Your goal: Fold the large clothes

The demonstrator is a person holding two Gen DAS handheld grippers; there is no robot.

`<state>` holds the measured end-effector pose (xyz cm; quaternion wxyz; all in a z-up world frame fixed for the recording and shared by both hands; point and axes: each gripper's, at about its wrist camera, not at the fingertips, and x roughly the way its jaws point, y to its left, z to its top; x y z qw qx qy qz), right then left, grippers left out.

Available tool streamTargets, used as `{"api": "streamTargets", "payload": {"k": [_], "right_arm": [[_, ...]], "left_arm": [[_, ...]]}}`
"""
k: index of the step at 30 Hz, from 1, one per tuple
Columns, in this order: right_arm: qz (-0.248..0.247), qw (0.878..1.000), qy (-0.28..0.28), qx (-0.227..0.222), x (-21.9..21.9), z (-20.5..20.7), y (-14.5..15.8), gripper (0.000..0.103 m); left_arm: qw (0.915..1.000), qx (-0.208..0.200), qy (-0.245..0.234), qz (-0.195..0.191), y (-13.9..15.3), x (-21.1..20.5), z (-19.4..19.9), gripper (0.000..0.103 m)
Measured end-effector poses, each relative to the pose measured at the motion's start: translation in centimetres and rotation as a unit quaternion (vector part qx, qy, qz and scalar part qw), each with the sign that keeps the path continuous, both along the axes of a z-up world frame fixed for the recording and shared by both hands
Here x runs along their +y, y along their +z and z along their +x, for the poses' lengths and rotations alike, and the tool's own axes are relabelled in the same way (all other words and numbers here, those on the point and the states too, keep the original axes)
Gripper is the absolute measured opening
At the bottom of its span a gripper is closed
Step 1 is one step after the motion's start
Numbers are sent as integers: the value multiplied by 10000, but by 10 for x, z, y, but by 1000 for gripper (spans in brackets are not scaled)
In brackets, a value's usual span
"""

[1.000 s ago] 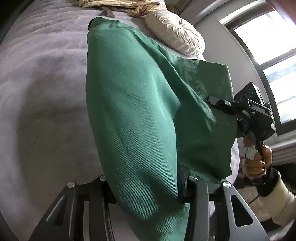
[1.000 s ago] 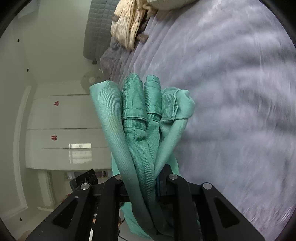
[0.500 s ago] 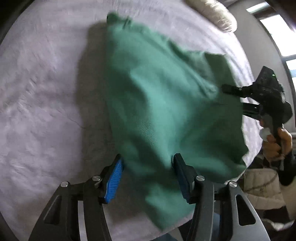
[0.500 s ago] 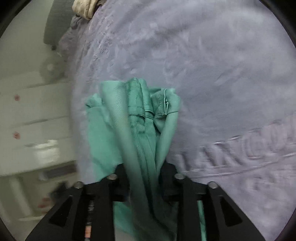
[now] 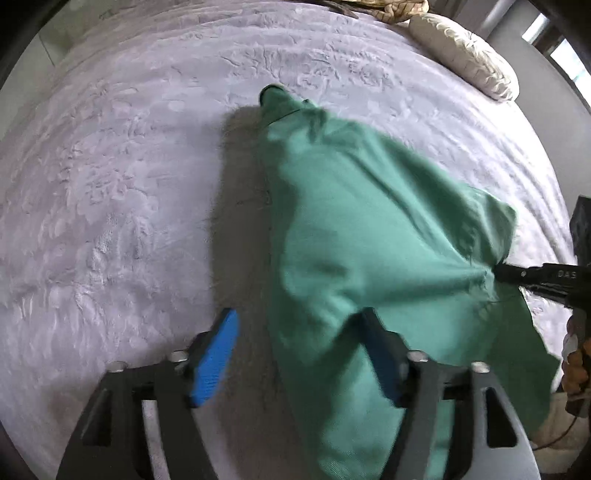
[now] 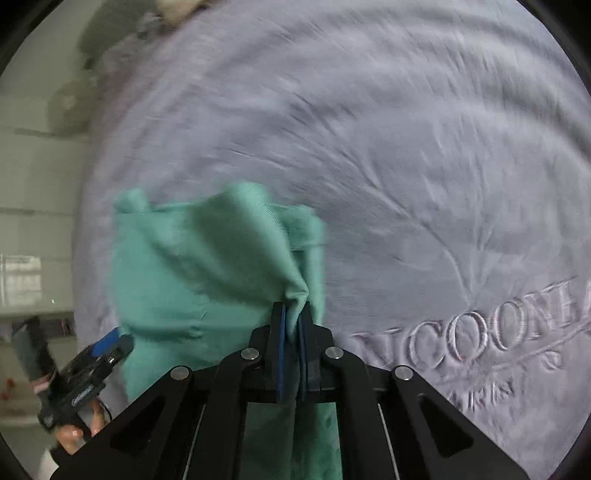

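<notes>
A large green garment (image 5: 369, 236) lies partly spread on the lilac bed cover (image 5: 129, 184); its far end rests on the bed and its near end hangs over the bed edge. My left gripper (image 5: 299, 350) is open, its blue pads (image 5: 216, 354) wide apart, with cloth draped over the right finger. My right gripper (image 6: 291, 332) is shut on a bunched fold of the green garment (image 6: 207, 269). It also shows at the right edge of the left wrist view (image 5: 532, 277), pinching the cloth. The left gripper shows in the right wrist view (image 6: 92, 365), lower left.
A cream round cushion (image 5: 465, 55) and a striped beige cloth (image 5: 388, 7) lie at the far end of the bed. The bed cover has embossed lettering (image 6: 480, 332) near the right gripper. White wardrobe doors (image 6: 29, 221) stand beyond the bed's left side.
My left gripper let go of the garment and opened. Both grippers dropped toward the bed, and the garment came down from hanging to lying on the cover. The right gripper kept its hold.
</notes>
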<state>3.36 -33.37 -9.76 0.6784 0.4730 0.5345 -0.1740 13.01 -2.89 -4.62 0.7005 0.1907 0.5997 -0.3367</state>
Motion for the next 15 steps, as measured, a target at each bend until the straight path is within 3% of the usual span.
{"api": "streamTargets", "payload": {"k": [3,6,10,15], "right_arm": [[416,9984,-341,-149,-9,-8,-20,7],[467,9976,-475,-206,-10,-15,-8,8],[108,9994,-262,-207,-1,-24,31,9],[334,9953,441,-799,43,-31,81,10]], "left_arm": [[9999,-45,-46,112,7,-1,-3,73],[9989,-272,-267,267,26,6,-15,73],[9979,-138,-619,164,48,27,-41,73],[9926,205,-1166,273,45,50,-87,73]]}}
